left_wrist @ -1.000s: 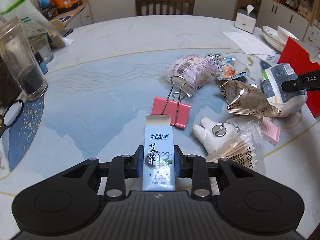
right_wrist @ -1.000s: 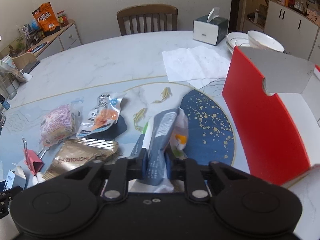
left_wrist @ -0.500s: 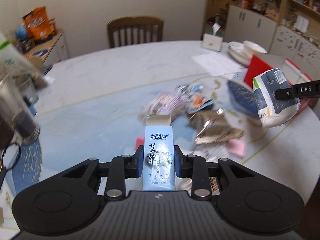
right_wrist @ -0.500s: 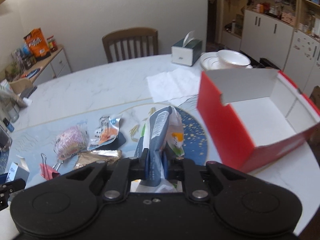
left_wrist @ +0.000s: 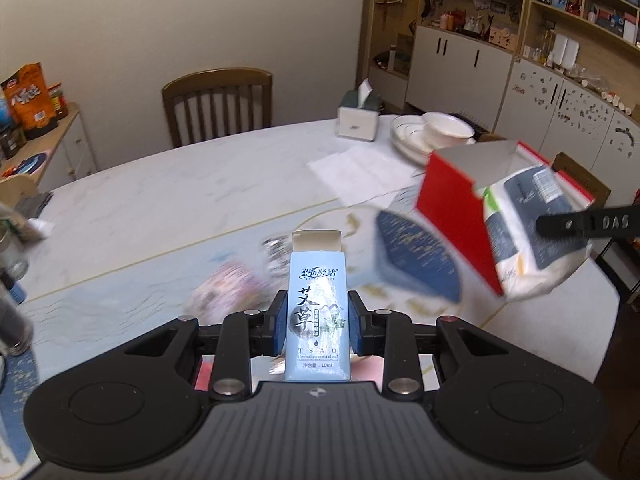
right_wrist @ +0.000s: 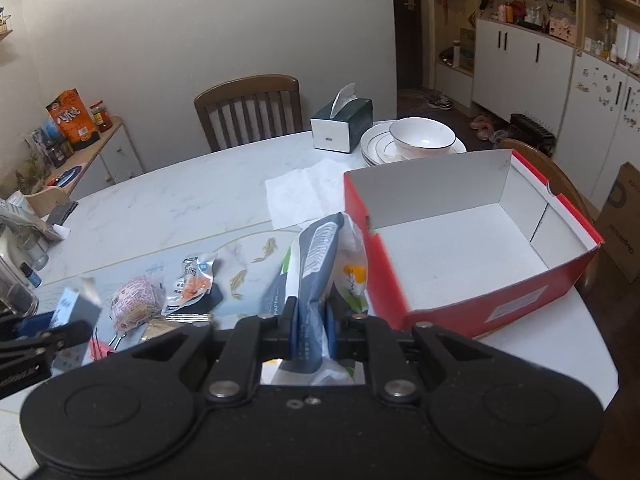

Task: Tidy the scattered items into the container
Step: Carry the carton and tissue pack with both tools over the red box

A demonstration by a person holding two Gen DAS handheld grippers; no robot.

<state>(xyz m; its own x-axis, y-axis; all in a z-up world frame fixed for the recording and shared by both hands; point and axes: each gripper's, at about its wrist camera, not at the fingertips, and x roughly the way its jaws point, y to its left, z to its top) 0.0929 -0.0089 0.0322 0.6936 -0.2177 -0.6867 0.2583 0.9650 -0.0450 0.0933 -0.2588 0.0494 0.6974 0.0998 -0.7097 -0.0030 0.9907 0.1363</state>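
A: Left wrist view: why is the left gripper (left_wrist: 317, 322) raised?
B: Its fingers clamp the small blue carton (left_wrist: 317, 312), clear of the bench (left_wrist: 180, 200) for carrying.
A: Right wrist view?
B: The right gripper (right_wrist: 312, 322) pinches the tissue pack (right_wrist: 316, 276) just beside the empty red box (right_wrist: 472, 248), likely for dropping in.
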